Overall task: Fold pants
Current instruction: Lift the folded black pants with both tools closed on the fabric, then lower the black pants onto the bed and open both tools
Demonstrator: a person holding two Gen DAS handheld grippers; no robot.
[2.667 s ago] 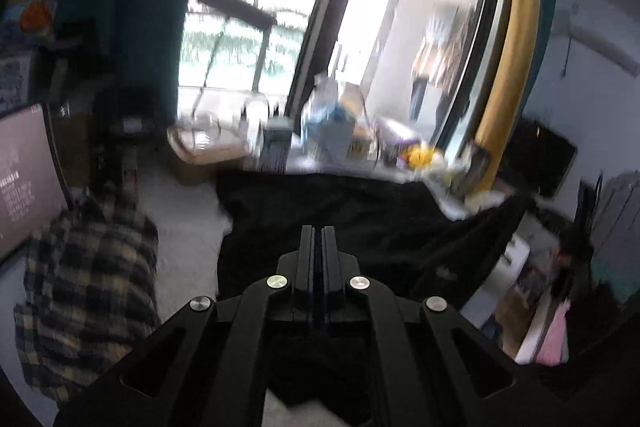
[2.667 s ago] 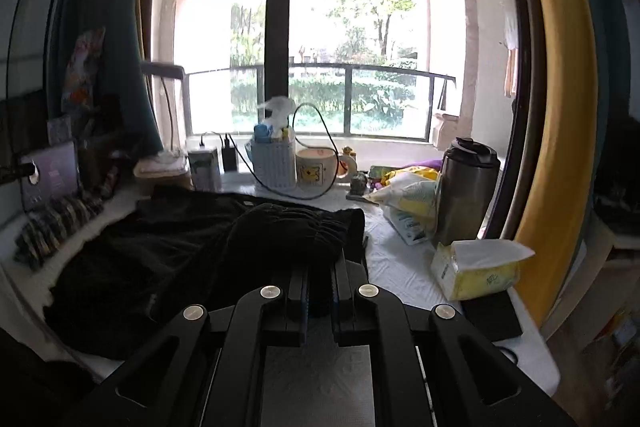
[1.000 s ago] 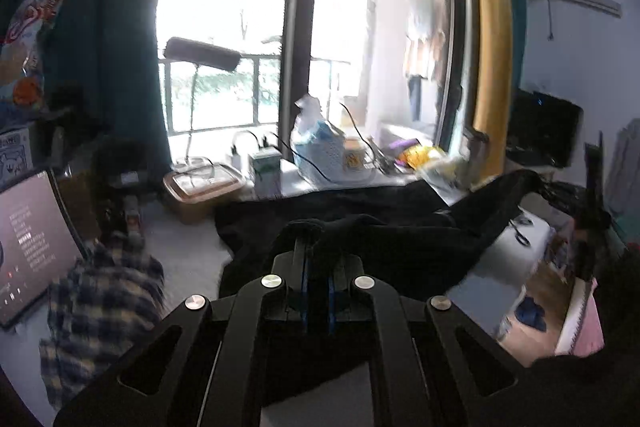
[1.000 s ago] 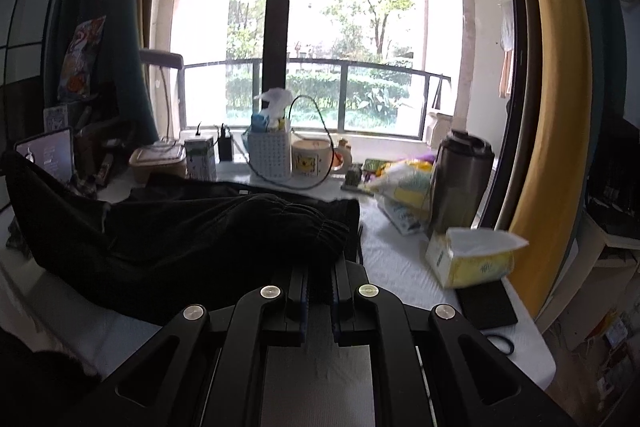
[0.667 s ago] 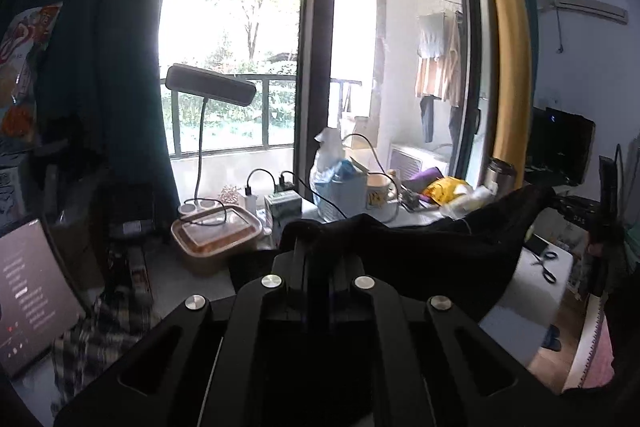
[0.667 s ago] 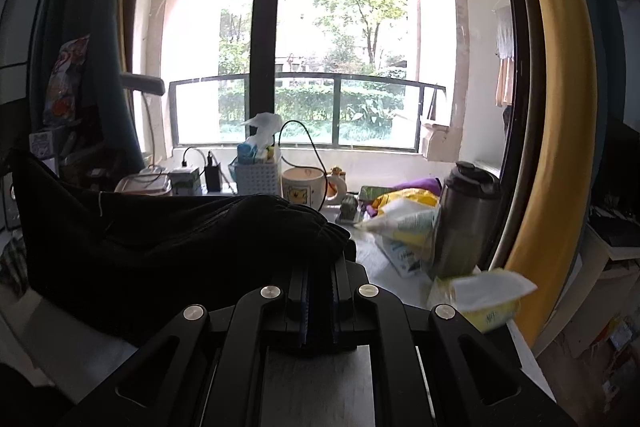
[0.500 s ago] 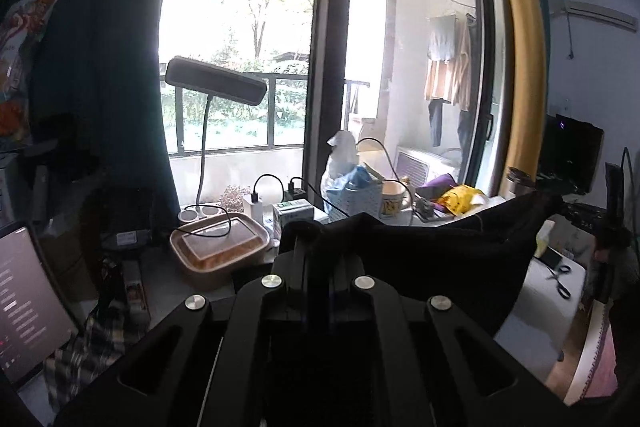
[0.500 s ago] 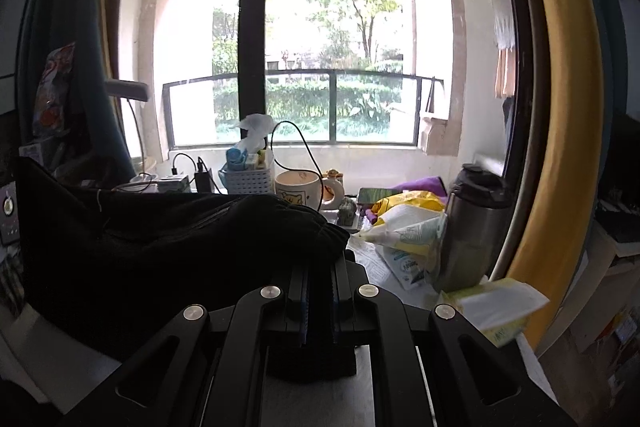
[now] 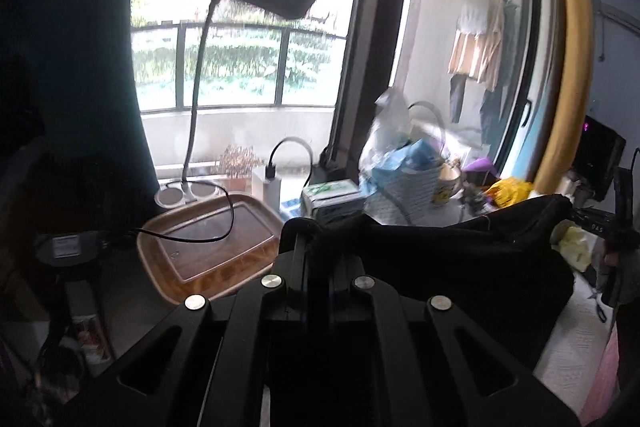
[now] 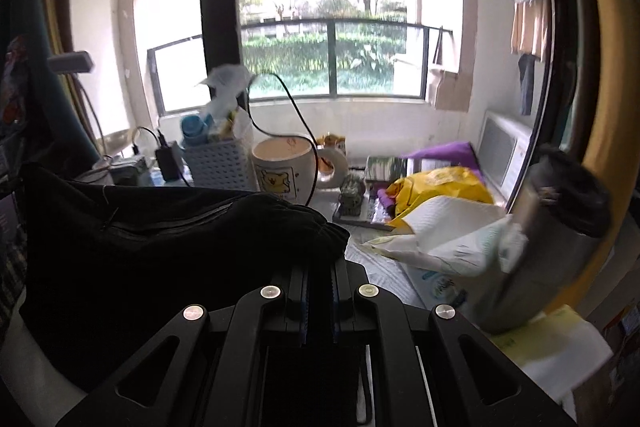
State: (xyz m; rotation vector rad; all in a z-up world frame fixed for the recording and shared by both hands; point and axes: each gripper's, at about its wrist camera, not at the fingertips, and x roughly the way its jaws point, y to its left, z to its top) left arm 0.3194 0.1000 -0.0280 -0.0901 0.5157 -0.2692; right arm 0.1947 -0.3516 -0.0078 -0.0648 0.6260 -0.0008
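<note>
Since 2.7 s ago both grippers have risen: the black pants [image 10: 152,243], then lying on the table, are now hanging lifted between them. The left gripper [image 9: 316,247] is pinching one end of the cloth, jaws clamped on it; the right gripper [image 10: 318,259] is clamping the gathered waistband end likewise. The fabric is spanning the two, sagging slightly.

Judgement: to lay the fold cleanly, both ends should be kept level and taut, and carried clear of the clutter behind before lowering.

Containers: the white perforated basket [image 10: 220,163] is holding a blue bottle and crumpled packets. The cream mug [image 10: 282,167] is standing just beside it, contents not visible. The lidded brown tray [image 9: 208,247] is looking empty, a cable lying across its lid.
</note>
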